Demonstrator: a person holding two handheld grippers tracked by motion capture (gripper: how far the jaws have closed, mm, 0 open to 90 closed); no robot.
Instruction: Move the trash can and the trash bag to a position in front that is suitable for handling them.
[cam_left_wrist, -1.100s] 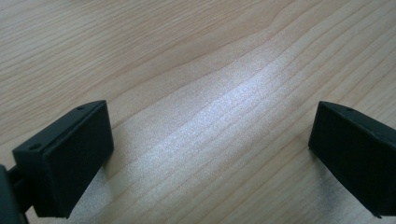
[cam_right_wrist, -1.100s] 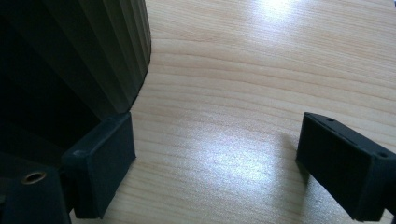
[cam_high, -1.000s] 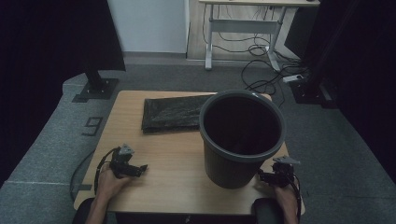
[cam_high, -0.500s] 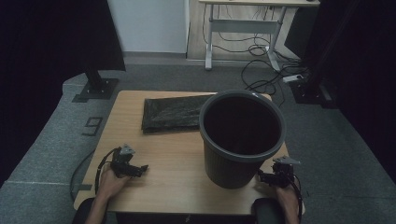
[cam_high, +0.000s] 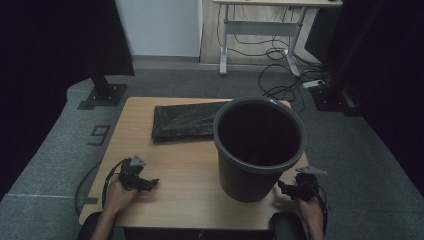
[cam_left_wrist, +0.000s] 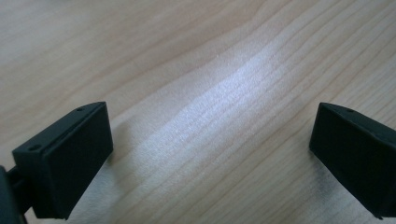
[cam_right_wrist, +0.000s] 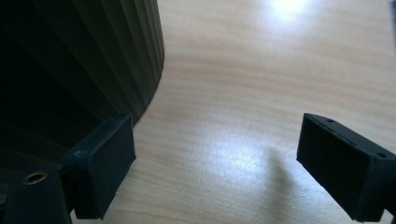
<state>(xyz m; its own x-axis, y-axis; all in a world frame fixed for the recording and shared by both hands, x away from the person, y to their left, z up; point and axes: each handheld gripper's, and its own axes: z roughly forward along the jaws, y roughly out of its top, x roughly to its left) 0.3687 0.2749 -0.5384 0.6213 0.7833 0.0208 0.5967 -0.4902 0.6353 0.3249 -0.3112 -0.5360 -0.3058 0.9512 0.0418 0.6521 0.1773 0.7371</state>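
Inside bin (cam_high: 260, 145), bottom too dark.

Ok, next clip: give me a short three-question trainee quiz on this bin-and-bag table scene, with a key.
1. True or false: the folded black bag lies inside the grey bin.
2. Which tool is nearer the bin: A) left tool, B) right tool?
3. What, if anything, is between the jaws of each tool?

Key
1. False. The bag lies flat on the wooden table, beside the bin and toward the far edge.
2. B. The right tool sits close to the bin's base; in the right gripper view the ribbed wall is just beyond one jaw.
3. Nothing. Both tools are open, with bare table between the jaws.
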